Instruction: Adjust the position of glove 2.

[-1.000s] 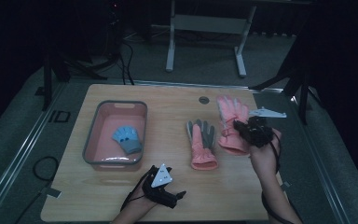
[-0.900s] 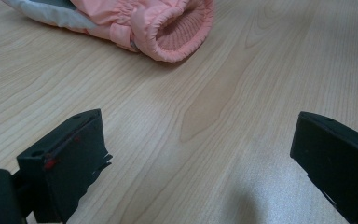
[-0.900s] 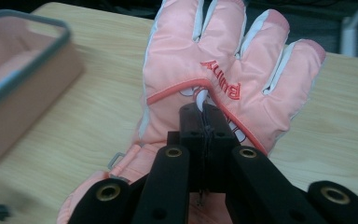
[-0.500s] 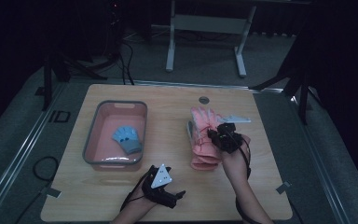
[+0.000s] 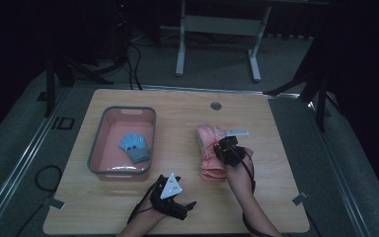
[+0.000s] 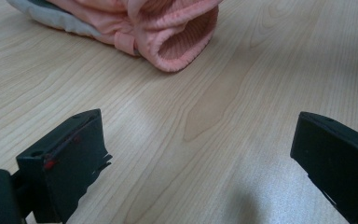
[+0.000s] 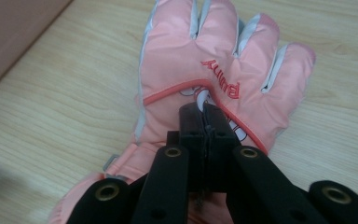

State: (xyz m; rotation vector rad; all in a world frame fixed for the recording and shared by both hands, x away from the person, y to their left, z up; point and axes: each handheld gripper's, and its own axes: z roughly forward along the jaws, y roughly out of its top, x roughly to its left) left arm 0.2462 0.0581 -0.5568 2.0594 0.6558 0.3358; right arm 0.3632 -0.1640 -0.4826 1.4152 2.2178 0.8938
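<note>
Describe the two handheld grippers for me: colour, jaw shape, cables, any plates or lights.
Both are black with blocky two-jaw ends. The left gripper carries a grey triangular plate and trails a black cable. The right gripper shows a small green light, a grey plate, a black cable, and brass-ringed holes in its linkage arms.

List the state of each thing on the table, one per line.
Pink gloves: stacked on the wooden table.
Blue glove: lying inside the pink bin.
Right tongs: shut on the top pink glove.
Left tongs: open, holding nothing, low over the table.
</note>
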